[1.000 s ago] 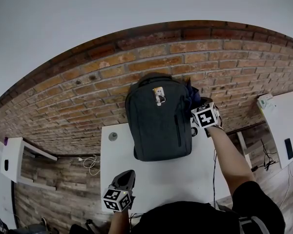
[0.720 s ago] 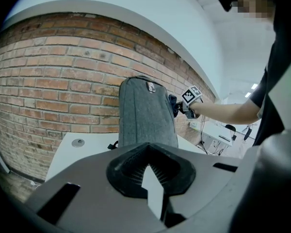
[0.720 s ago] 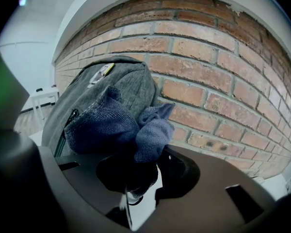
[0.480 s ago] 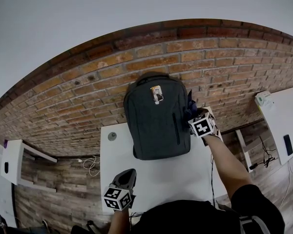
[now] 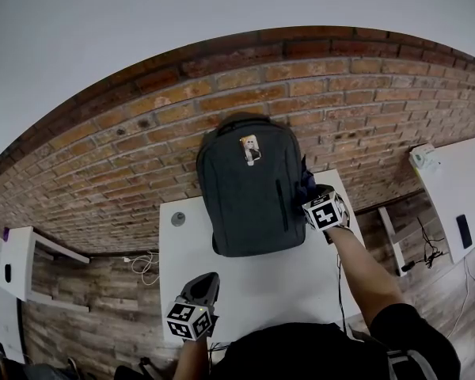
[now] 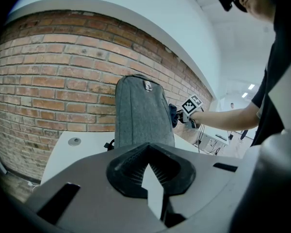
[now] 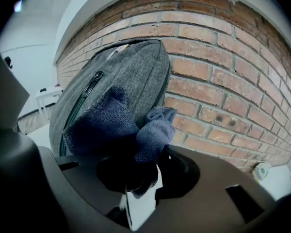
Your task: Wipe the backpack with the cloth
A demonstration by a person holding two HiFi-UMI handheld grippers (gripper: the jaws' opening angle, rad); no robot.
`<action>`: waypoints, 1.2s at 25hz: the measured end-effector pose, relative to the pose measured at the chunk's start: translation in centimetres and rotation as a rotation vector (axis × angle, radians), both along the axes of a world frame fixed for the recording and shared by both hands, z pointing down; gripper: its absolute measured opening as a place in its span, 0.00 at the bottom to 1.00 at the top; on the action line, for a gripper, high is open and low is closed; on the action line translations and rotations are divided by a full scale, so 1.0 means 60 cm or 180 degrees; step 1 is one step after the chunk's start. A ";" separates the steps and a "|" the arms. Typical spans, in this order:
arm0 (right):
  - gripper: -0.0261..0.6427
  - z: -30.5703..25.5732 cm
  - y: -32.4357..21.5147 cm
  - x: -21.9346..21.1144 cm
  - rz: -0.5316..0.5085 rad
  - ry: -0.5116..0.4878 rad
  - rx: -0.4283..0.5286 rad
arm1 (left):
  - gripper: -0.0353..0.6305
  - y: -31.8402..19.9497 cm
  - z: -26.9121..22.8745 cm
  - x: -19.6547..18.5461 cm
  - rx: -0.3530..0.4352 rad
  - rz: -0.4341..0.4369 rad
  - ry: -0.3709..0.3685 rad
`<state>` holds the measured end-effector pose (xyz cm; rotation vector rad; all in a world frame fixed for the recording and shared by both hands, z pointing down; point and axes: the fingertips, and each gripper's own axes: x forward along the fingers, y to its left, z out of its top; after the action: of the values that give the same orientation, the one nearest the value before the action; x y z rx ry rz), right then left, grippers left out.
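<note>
A dark grey backpack stands upright on the white table, leaning against the brick wall; it also shows as the backpack and the backpack. My right gripper is shut on a dark blue cloth and presses it against the pack's right side, low down by the zipper. The cloth bunches between gripper and bag. My left gripper hovers over the table's near edge, away from the bag, its jaws closed with nothing between them.
A round grey cap sits in the table's far left corner. White furniture stands at right, a white shelf at left. Cables lie on the wood floor.
My right gripper has slid the cloth down the backpack's right side, toward me. The left gripper has stayed put.
</note>
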<state>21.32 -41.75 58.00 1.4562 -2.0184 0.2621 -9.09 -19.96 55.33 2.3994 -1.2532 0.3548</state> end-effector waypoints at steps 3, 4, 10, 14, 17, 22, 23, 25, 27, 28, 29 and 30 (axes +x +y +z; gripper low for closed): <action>0.19 0.013 0.011 0.001 0.0032 0.0001 -0.0066 | 0.05 -0.001 0.001 0.001 0.0007 0.0012 0.0004; 0.19 0.020 0.018 0.001 0.0039 0.0000 -0.0105 | 0.05 0.000 0.001 0.002 0.0007 0.0014 0.0013; 0.19 0.064 0.057 0.001 0.0035 0.0100 -0.0270 | 0.05 0.000 0.011 0.005 -0.0018 0.0035 0.0052; 0.19 0.111 0.097 -0.002 0.0032 0.0050 -0.0427 | 0.05 -0.004 0.012 0.010 -0.0013 0.0060 0.0069; 0.19 0.149 0.132 -0.004 0.0015 0.0020 -0.0587 | 0.05 -0.004 0.012 0.014 -0.0028 0.0083 0.0071; 0.19 0.192 0.176 -0.003 -0.0028 0.0027 -0.0790 | 0.05 -0.004 0.011 0.020 -0.0021 0.0112 0.0064; 0.19 0.201 0.186 -0.004 -0.0055 0.0030 -0.0842 | 0.05 -0.003 0.011 0.021 -0.0023 0.0116 0.0062; 0.19 0.221 0.209 -0.009 -0.0112 0.0043 -0.0956 | 0.05 -0.002 0.012 0.023 -0.0026 0.0119 0.0058; 0.19 0.237 0.225 -0.021 -0.0185 0.0028 -0.1012 | 0.05 -0.003 0.013 0.023 -0.0022 0.0115 0.0058; 0.19 0.242 0.230 -0.029 -0.0234 0.0016 -0.0998 | 0.05 -0.004 0.013 0.023 -0.0020 0.0115 0.0060; 0.19 0.244 0.233 -0.036 -0.0276 0.0017 -0.0976 | 0.05 -0.005 0.013 0.023 -0.0018 0.0116 0.0062; 0.19 0.245 0.235 -0.040 -0.0298 0.0031 -0.0965 | 0.05 -0.005 0.013 0.024 -0.0015 0.0116 0.0065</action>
<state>18.92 -27.62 72.72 1.1699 -1.9343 0.4966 -7.67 -20.26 56.11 2.4184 -1.1997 0.3428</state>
